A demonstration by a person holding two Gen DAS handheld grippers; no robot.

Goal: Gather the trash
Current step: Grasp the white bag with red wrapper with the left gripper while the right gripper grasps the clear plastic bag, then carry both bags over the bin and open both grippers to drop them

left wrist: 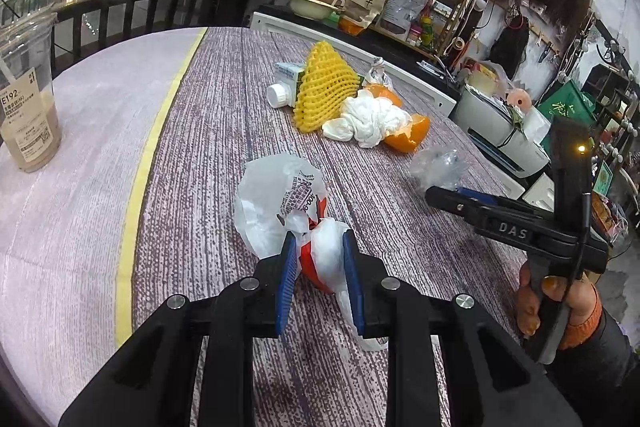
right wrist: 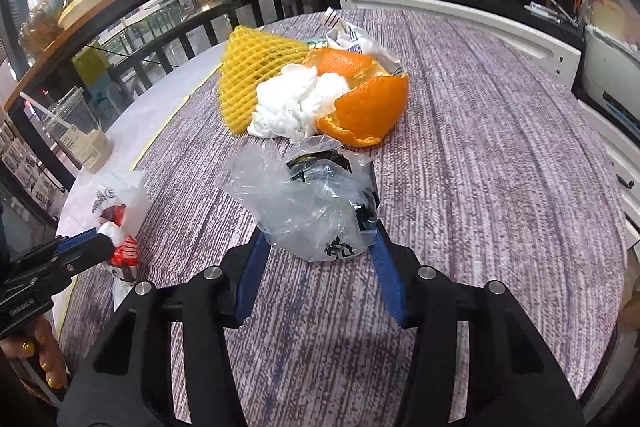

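Two hand-held tongs work over a round table covered in a purple-and-white woven cloth, each facing a piece of litter.

The left tongs have their blue pads pressed in on a crumpled white plastic bag with red and black print. The bag bunches between the pads and spills forward beyond the tips. It looks very light, soft and slippery, so a pinch on the gathered, knotted middle should hold better than a grip on a loose flap.

The right tongs straddle a crumpled clear plastic wrapper with black lettering, which lies between the blue pads near their tips. The pads stand partly closed. Whether they already press on the film cannot be told, as the wrapper hides the contact. The film is thin, springy and nearly weightless. It will probably squash flat before it resists, so the thickest wad is the place to take hold.

Just beyond the right tongs' tips lies a heap: a yellow foam fruit net, a wad of white tissue and curled orange peel. All look light and easily crushed. Far left of the left tongs stands a clear plastic cup with a label.
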